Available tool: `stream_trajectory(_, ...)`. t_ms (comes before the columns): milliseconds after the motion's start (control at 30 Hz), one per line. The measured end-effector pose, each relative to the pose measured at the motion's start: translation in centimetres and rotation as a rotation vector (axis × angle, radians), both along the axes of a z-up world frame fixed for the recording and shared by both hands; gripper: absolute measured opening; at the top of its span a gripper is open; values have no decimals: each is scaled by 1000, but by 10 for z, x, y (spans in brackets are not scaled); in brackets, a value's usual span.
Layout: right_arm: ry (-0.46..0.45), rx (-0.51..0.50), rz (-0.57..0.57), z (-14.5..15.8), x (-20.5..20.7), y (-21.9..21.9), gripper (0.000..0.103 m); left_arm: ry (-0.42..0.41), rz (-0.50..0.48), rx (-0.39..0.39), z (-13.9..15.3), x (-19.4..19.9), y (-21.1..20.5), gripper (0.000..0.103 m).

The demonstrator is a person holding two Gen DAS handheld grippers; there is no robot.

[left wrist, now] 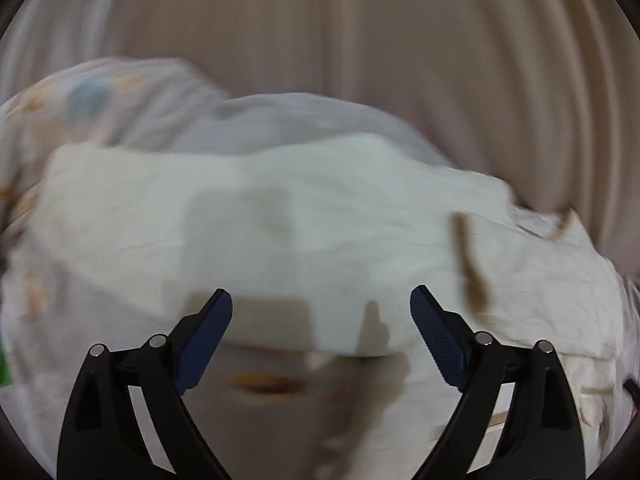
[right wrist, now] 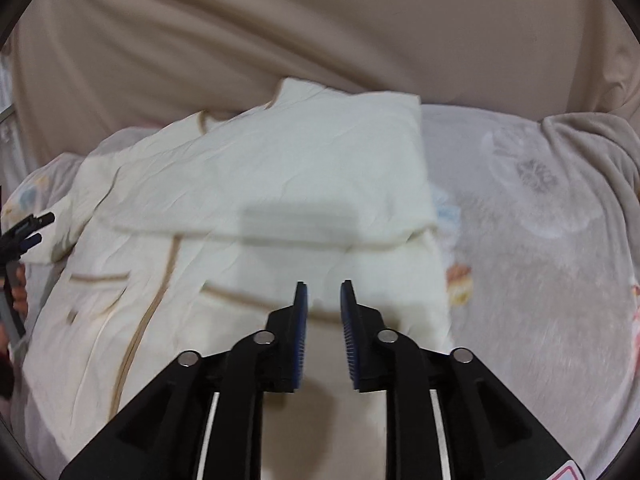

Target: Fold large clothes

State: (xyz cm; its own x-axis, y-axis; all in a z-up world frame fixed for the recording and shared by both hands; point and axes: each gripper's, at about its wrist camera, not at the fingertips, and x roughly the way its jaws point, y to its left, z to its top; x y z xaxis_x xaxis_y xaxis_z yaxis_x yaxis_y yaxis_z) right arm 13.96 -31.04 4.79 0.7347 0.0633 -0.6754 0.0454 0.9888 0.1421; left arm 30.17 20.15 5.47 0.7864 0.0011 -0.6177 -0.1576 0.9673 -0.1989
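A large cream garment with tan piping [right wrist: 256, 216] lies on a pale printed bedsheet [right wrist: 540, 264], its top part folded down over the body. It fills the middle of the left wrist view [left wrist: 304, 224], which is blurred. My left gripper [left wrist: 322, 300] is wide open and empty, just above the garment's near edge. It also shows at the left edge of the right wrist view [right wrist: 28, 232]. My right gripper [right wrist: 323, 292] hovers over the garment's lower right part with its jaws a narrow gap apart, holding nothing.
A beige curtain [right wrist: 320, 32] hangs behind the bed. A grey fleece blanket [right wrist: 592, 148] is bunched at the far right. The printed sheet [left wrist: 100, 104] extends to the left of the garment.
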Motion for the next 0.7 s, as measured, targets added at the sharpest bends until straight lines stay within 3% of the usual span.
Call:
stream_trajectory(133, 20, -13, 43, -24, -14, 23, 25, 91, 252, -94, -19, -8, 115, 89)
stream_trajectory(267, 23, -48, 50, -45, -21, 36, 34, 101, 461, -209, -32, -11, 197, 85)
stream_trajectory(367, 10, -77, 42, -50, -25, 42, 35, 88, 443, -261, -32, 0, 220, 62)
stream_trajectory(400, 10, -82, 40, -50, -25, 42, 35, 101, 432, -234, -30, 8, 217, 41)
stream_trajectory(433, 11, -80, 40, -49, -25, 42, 36, 93, 426, -208, -24, 12, 212, 12)
stream_trajectory(600, 9, -47, 35, -51, -24, 37, 36, -84, 247, -122, 45, 14, 133, 5)
stream_trajectory(700, 8, -47, 34, -51, -25, 37, 37, -192, 38, -81, 96, 4, 39, 5)
